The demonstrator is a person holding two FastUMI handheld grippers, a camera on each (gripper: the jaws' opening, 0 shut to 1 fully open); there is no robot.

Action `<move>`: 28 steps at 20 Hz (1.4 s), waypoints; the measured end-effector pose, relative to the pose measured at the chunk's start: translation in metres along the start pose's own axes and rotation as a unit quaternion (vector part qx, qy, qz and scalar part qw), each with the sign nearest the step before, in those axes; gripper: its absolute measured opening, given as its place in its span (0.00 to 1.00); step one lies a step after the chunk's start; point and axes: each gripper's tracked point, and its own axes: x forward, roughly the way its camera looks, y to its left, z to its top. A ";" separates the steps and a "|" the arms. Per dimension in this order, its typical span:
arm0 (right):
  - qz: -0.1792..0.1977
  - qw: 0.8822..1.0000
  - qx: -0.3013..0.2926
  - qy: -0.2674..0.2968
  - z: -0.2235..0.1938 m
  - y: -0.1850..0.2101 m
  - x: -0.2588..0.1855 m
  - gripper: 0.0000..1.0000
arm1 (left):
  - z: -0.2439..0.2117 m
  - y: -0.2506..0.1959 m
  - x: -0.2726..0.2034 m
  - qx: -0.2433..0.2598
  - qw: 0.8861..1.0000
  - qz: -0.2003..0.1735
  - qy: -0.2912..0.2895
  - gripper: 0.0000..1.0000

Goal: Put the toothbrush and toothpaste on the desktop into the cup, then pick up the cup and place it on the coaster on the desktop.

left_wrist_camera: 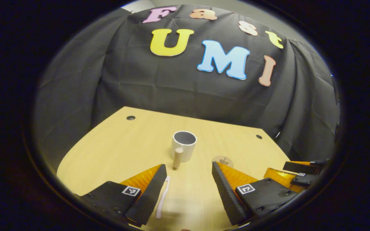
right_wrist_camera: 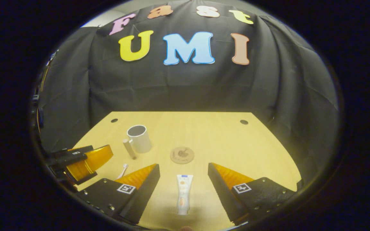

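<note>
Right gripper view has the right gripper point(right_wrist_camera: 183, 192) spread wide open over the pale wooden desktop point(right_wrist_camera: 223, 141), the white toothpaste tube point(right_wrist_camera: 183, 194) lying between its fingers, long axis running near to far, apparently cap end nearest. Left gripper view shows the left gripper point(left_wrist_camera: 188, 192), also open, with the slim pale pink toothbrush point(left_wrist_camera: 162, 197) just beside its left finger, long axis likewise near-far. Beyond stands the white cylindrical cup point(left_wrist_camera: 184, 146), handle toward us; the round brown coaster point(right_wrist_camera: 181, 155) sits to its right.
</note>
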 end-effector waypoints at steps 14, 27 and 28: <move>0.026 0.981 -0.005 0.191 -0.081 0.019 0.046 0.95 | -0.102 0.049 0.050 0.043 0.968 0.045 0.241 0.94; 0.040 0.937 0.000 0.346 -0.135 0.024 0.067 0.96 | -0.156 0.057 0.054 0.049 0.918 0.037 0.392 1.00; 0.040 0.936 -0.001 0.350 -0.137 0.024 0.068 0.96 | -0.159 0.057 0.054 0.045 0.916 0.038 0.396 1.00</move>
